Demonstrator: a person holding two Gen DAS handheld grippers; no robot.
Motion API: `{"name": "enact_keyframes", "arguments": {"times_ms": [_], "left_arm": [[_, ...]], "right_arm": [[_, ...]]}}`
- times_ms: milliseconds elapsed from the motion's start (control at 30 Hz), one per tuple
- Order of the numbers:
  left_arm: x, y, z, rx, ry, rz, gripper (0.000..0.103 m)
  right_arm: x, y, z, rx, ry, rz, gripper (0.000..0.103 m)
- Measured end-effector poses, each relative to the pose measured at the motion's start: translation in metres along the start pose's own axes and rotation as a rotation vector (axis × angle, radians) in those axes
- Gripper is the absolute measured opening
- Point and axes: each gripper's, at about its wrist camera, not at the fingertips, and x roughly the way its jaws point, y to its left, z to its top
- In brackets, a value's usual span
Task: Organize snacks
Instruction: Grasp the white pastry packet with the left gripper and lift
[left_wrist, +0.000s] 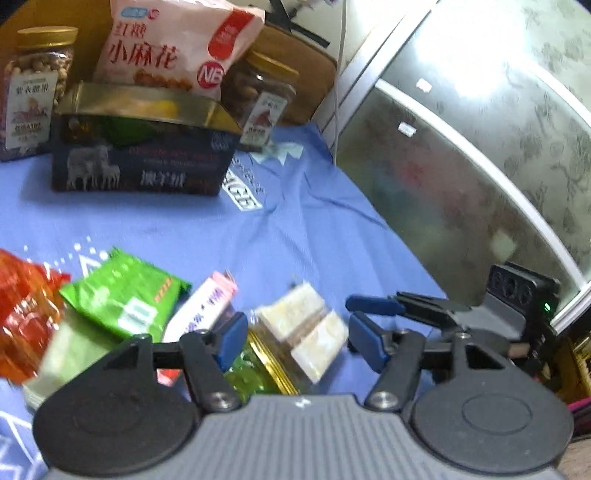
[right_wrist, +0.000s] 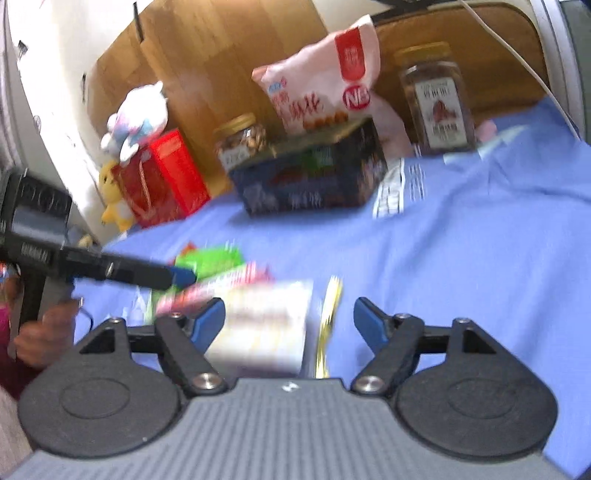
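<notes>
The left gripper (left_wrist: 297, 338) is seen with its blue-padded fingers (left_wrist: 232, 338) spread, and nothing is pinched; a clear pack of pale wafer-like bars (left_wrist: 306, 325) and a gold-rimmed packet of green sweets (left_wrist: 255, 369) lie on the blue cloth (left_wrist: 295, 229) in the gap between them, untouched as far as can be told. At 9 o'clock of that gap, a green sachet (left_wrist: 125, 291), a pink-and-white packet (left_wrist: 203, 310) and an orange wrapper (left_wrist: 22, 314) are heaped together.

At 11 o'clock in the left wrist view, a dark tin box (left_wrist: 140, 158) with a gold rim is set on the cloth, with a pink bag of fried dough twists (left_wrist: 173, 44) leaning behind it. A gold-lidded jar of nuts (left_wrist: 37, 85) is placed at the box's 9 o'clock, a second jar (left_wrist: 262, 96) at its 3 o'clock.

The right gripper (right_wrist: 290, 325) is likewise held with fingers (right_wrist: 369, 325) spread and empty, above a blurred white packet (right_wrist: 266, 328). The other gripper's tip is seen at 9 o'clock, gripped by a person's hand (right_wrist: 40, 336). A red carton (right_wrist: 166, 173) and plush toys (right_wrist: 136, 110) are seen at 10 o'clock.
</notes>
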Motion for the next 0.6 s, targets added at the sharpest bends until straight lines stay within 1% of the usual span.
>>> {"name": "enact_keyframes", "arguments": {"times_ms": [33,67,133,167,200,267,333,400,433,533,567,600], "left_arm": [[0.004,0.000,-0.001,-0.014,0.014,0.003,0.062],[0.008,-0.001,-0.003,-0.026,0.029,0.002,0.060],[0.019,-0.004,-0.004,-0.028,0.054,0.009,0.056],[0.024,-0.006,-0.004,-0.024,0.058,0.025,0.054],[0.029,-0.010,-0.002,-0.015,0.057,0.044,0.053],[0.035,-0.015,0.005,-0.008,0.055,0.056,0.052],[0.041,-0.020,0.013,0.009,0.043,0.064,0.053],[0.051,-0.021,0.020,0.012,0.043,0.071,0.053],[0.057,-0.021,0.023,0.010,0.047,0.080,0.055],[0.071,-0.015,0.028,-0.013,0.064,0.108,0.056],[0.073,-0.012,0.029,-0.026,0.068,0.110,0.062],[0.075,-0.010,0.029,-0.034,0.070,0.110,0.064]], "right_arm": [[0.002,0.004,-0.004,-0.019,0.014,-0.004,0.080],[0.004,0.009,-0.008,-0.045,0.026,-0.015,0.079],[0.012,0.018,-0.014,-0.110,0.043,-0.065,0.079],[0.016,0.024,-0.015,-0.149,0.035,-0.089,0.078],[0.018,0.028,-0.016,-0.176,0.034,-0.109,0.070],[0.020,0.030,-0.015,-0.203,0.025,-0.125,0.058],[0.019,0.021,-0.013,-0.174,0.001,-0.152,0.058],[0.017,0.011,-0.010,-0.126,-0.023,-0.171,0.058],[0.014,0.007,-0.010,-0.111,-0.036,-0.181,0.058],[0.010,0.007,-0.012,-0.140,-0.039,-0.212,0.059],[0.009,0.007,-0.014,-0.162,-0.034,-0.226,0.060],[0.009,0.007,-0.015,-0.185,-0.024,-0.238,0.064]]}}
